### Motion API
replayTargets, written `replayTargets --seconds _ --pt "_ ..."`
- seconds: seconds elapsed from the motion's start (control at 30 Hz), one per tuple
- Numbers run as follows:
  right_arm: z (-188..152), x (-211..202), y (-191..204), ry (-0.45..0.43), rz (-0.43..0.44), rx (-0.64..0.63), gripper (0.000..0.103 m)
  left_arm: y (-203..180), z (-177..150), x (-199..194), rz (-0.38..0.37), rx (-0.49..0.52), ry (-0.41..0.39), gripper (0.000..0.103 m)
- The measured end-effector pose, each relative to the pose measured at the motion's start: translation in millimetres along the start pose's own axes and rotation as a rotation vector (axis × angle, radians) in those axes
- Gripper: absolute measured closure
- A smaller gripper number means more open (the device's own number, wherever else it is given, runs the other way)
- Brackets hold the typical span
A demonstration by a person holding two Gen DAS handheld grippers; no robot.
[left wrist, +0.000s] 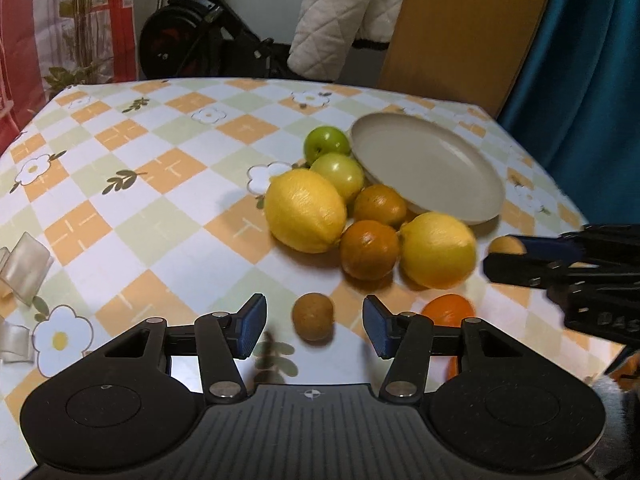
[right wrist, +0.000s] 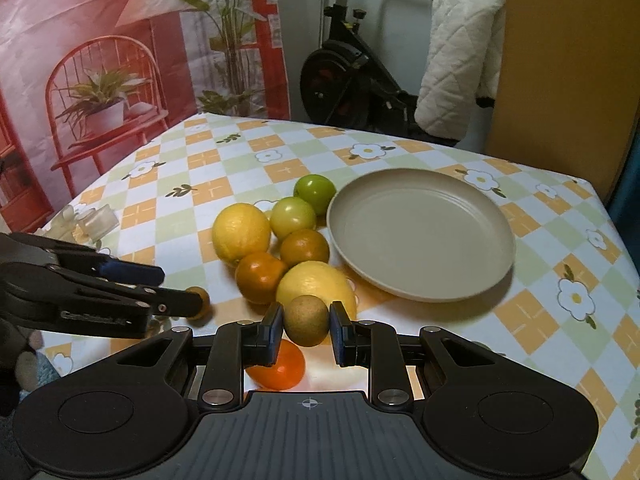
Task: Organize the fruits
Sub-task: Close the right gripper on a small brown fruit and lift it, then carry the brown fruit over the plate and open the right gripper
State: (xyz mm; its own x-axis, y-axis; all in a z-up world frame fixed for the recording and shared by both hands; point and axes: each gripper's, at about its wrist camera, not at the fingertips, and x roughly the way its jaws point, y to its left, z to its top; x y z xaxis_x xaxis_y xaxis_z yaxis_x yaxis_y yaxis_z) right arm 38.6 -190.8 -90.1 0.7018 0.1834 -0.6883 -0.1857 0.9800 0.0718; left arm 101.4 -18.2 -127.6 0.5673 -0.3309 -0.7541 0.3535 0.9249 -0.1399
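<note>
A beige plate [right wrist: 424, 236] lies empty on the checked tablecloth; it also shows in the left wrist view [left wrist: 428, 168]. Beside it lie two lemons [left wrist: 305, 211] [left wrist: 438, 250], two dark oranges [left wrist: 370, 249] [left wrist: 380, 205] and two green apples [left wrist: 326, 142] [left wrist: 338, 172]. My right gripper [right wrist: 306, 325] is shut on a small brown fruit [right wrist: 306, 321], held above a bright orange fruit [right wrist: 280, 366]. My left gripper [left wrist: 314, 324] is open around another small brown fruit [left wrist: 313, 317] on the table, not touching it.
Clear plastic clips [left wrist: 24, 272] lie at the table's left edge. An exercise bike [right wrist: 352, 80] and a quilted white cloth [right wrist: 456, 60] stand beyond the far edge. A wooden board [right wrist: 560, 60] stands at the right.
</note>
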Motion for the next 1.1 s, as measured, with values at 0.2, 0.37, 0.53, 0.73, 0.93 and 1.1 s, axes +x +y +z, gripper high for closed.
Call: replayTargets --seconds 0.2,0.37,0.53,0.73,0.93,1.1 --pt "1 3 -2 -0.001 0.001 0.011 0.081 6 -2 8 0.022 -0.009 0.027 0.053" --pt "1 3 -3 0.001 0.003 0.009 0.081 7 -3 9 0.031 -0.012 0.03 0.062" --pt "-1 3 -2 0.001 -0.003 0.014 0.081 8 -2 10 0.037 -0.016 0.033 0.075" --pt "-2 0 -2 -0.005 -0.005 0.022 0.081 8 -2 2 0.039 -0.019 0.014 0.075" --pt "0 -6 -3 -0.02 -0.003 0.019 0.081 3 1 -10 0.045 -0.003 -0.016 0.075" --pt "2 -10 -5 -0.032 -0.002 0.016 0.081 -2 6 -21 0.055 0.014 -0.04 0.075"
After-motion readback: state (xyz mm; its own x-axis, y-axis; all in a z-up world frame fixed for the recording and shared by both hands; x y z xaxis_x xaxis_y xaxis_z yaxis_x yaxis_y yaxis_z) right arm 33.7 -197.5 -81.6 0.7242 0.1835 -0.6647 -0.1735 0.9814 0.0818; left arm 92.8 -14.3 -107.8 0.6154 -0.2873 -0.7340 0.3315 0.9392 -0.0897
